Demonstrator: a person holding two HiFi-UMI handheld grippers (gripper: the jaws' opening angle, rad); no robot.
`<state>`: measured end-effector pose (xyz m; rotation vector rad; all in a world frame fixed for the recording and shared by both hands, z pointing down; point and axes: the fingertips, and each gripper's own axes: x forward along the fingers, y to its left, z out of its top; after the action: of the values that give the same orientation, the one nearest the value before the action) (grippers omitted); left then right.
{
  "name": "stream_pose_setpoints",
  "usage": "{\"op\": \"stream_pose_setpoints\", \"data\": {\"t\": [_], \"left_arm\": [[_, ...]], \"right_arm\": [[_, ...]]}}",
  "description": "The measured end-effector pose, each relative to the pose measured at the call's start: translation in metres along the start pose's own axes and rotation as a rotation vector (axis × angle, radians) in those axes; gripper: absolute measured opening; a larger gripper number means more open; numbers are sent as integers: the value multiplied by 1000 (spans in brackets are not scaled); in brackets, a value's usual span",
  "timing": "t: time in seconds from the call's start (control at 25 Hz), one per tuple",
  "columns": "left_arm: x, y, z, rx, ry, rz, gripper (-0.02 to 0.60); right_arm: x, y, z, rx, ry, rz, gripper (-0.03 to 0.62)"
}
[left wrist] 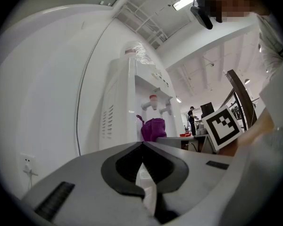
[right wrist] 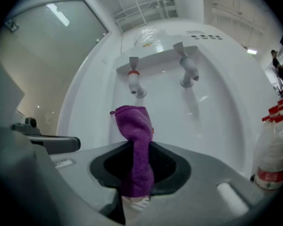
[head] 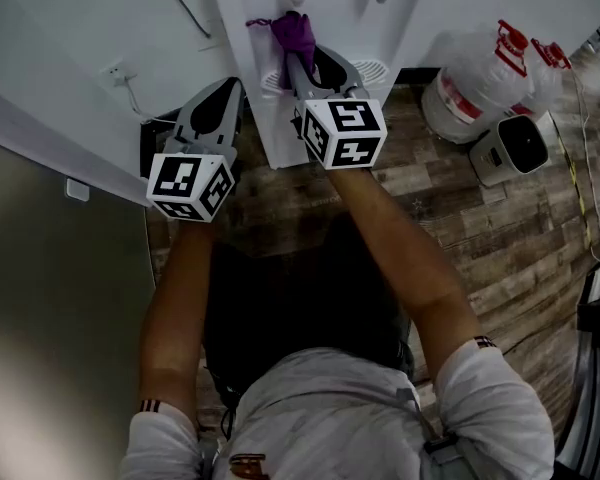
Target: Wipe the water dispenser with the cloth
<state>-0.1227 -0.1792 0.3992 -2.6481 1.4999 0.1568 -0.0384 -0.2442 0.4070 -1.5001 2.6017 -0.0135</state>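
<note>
The white water dispenser (head: 310, 28) stands against the wall, with a red tap (right wrist: 134, 81) and a grey tap (right wrist: 188, 74) on its front. My right gripper (head: 298, 60) is shut on a purple cloth (right wrist: 137, 145), which sticks up just below the red tap and close to the dispenser's front panel. The same cloth (left wrist: 153, 128) shows in the left gripper view, in front of the dispenser (left wrist: 127, 107). My left gripper (head: 225, 96) is shut with nothing in it, to the left of the dispenser and a little back from it.
Large water bottles (head: 485, 73) with red caps and a small white appliance (head: 515, 148) stand on the wood floor right of the dispenser. A white wall with a socket and cable (head: 120, 78) lies to the left. A person stands far off (left wrist: 192, 119).
</note>
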Motion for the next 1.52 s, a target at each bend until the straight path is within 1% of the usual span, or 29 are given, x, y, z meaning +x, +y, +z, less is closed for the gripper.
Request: {"op": "stream_pose_setpoints", "data": {"t": [0.32, 0.56, 0.76, 0.92, 1.04, 1.28, 1.52], "left_arm": [[1, -1, -5, -5, 9, 11, -2], [5, -6, -11, -7, 16, 8, -2], [10, -12, -15, -9, 18, 2, -2], [14, -13, -16, -5, 17, -3, -2], [18, -14, -18, 0, 21, -9, -2], [16, -15, -34, 5, 38, -18, -2], [8, -11, -51, -1, 51, -23, -2]], "right_arm": [[-12, -51, 0, -17, 14, -83, 101], [-32, -96, 3, -51, 19, -156, 101], [-49, -129, 6, -51, 16, -210, 101], [-61, -146, 8, -47, 7, -236, 101], [-68, -154, 11, -49, -6, -236, 101], [-84, -162, 12, -53, -27, -242, 101], [-99, -182, 7, -48, -19, -284, 101]]}}
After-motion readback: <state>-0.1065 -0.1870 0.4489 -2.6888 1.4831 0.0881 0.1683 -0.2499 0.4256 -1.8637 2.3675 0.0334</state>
